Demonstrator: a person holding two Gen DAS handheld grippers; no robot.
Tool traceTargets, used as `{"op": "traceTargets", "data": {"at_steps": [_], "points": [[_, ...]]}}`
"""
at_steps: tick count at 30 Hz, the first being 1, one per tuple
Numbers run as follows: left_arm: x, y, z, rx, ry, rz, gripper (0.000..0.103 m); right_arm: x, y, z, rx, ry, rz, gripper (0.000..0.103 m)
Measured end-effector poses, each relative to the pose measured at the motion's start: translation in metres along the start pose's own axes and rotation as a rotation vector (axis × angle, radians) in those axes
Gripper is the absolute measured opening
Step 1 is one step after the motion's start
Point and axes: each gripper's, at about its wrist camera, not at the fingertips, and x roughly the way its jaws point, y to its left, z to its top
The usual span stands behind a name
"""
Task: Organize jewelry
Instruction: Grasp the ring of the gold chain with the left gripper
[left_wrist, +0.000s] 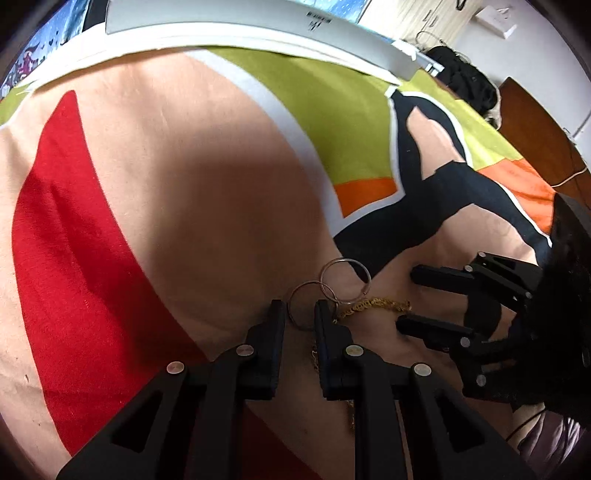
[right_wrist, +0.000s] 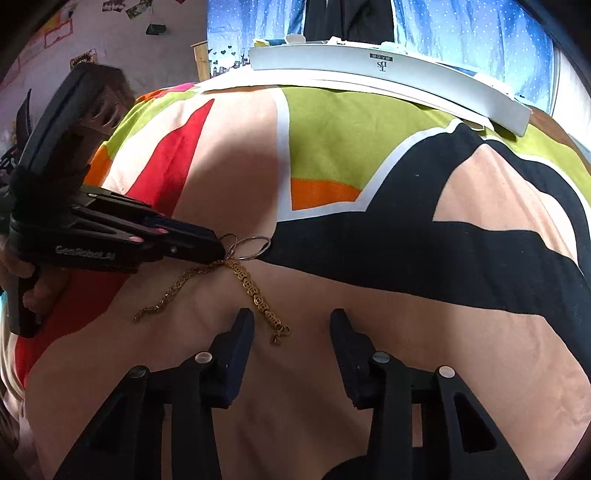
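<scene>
My left gripper (left_wrist: 300, 314) is low over a patterned cloth (left_wrist: 155, 206) of red, peach, green, orange, black and white patches. Its fingers are apart, and a small silver ring (left_wrist: 303, 305) lies in the gap between their tips; I cannot tell whether either pad touches it. A second, larger silver ring (left_wrist: 345, 280) overlaps the first just beyond my right-hand finger. A gold chain (left_wrist: 376, 305) runs from the rings out to the right, and another stretch of it trails back under that finger.

From the right wrist camera, the left gripper (right_wrist: 218, 247) comes in from the left with its tips at the rings (right_wrist: 251, 246). White lettering on its side is too blurred to make out for sure. A hand (right_wrist: 22, 277) grips its handle at the left edge.

My right gripper (right_wrist: 291, 325) is released, fingers spread wide, holding nothing. One end of the gold chain (right_wrist: 255, 291), with flat round links and a small clasp, lies just inside my left-hand finger. The chain's other arm stretches left across the peach patch.

At the far edge of the cloth lies a long white box (right_wrist: 388, 70) with a small dark printed logo that I cannot read. Behind it hangs a blue dotted curtain (right_wrist: 480, 33).
</scene>
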Motion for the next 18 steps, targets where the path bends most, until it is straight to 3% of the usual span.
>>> {"op": "traceTargets", "data": {"at_steps": [8, 13, 15, 18], "points": [[0.011, 0.005, 0.012, -0.008, 0.062, 0.066, 0.003, 0.008, -0.002, 0.001, 0.010, 0.023, 0.012, 0.038], [0.009, -0.001, 0.009, 0.040, 0.057, 0.113, 0.001, 0.010, 0.004, 0.001, 0.002, 0.041, 0.014, 0.023], [0.007, -0.001, 0.007, 0.044, 0.044, 0.118, 0.001, 0.012, 0.006, 0.001, 0.012, 0.052, 0.024, 0.010], [0.000, 0.000, -0.001, 0.034, 0.012, 0.128, 0.001, 0.010, 0.009, -0.002, 0.023, 0.047, 0.008, 0.008]]}}
